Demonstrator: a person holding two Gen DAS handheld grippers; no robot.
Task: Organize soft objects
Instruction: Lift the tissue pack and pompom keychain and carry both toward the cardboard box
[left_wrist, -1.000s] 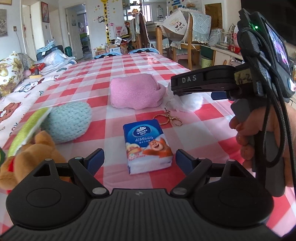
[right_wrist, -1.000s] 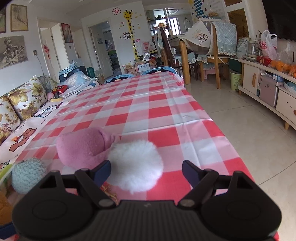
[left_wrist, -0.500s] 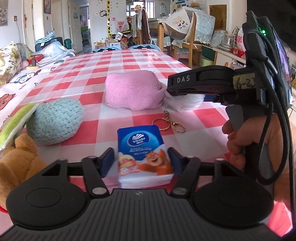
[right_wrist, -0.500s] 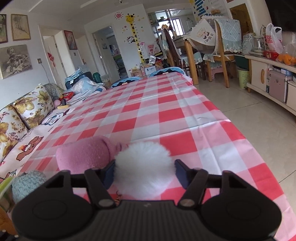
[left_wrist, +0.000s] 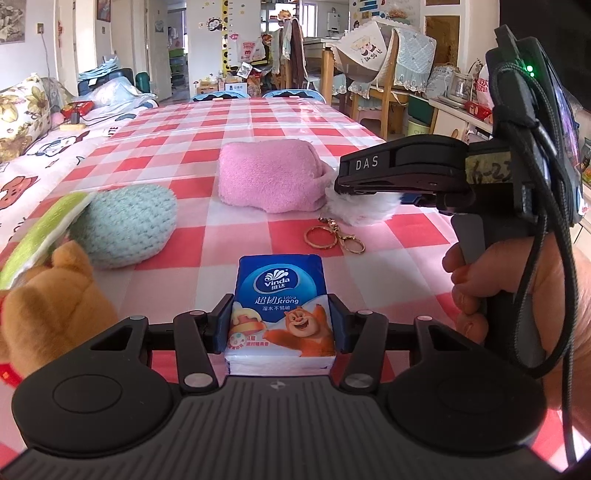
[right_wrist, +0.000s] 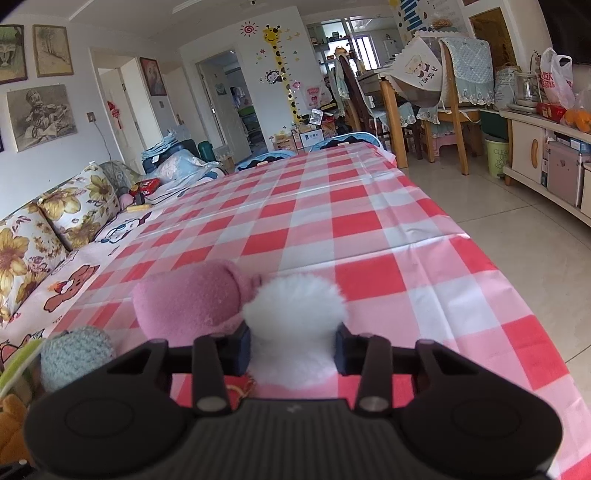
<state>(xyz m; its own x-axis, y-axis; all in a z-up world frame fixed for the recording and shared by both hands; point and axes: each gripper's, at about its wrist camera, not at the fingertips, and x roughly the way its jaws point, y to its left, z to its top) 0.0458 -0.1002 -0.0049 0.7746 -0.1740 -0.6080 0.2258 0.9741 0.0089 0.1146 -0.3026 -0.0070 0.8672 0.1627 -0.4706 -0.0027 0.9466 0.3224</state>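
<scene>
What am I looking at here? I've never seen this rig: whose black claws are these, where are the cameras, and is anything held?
No robot: a person holds a two-finger gripper in each hand, with a fisheye camera on each looking along the fingers. The left view shows the left gripper, its jaws just closed onto a tissue pack, and beside it the person's hand holding the other tool. The right view shows the right gripper shut on a white pompom. On the checked tablecloth also lie a pink plush, a teal knitted ball, a brown bear and key rings.
</scene>
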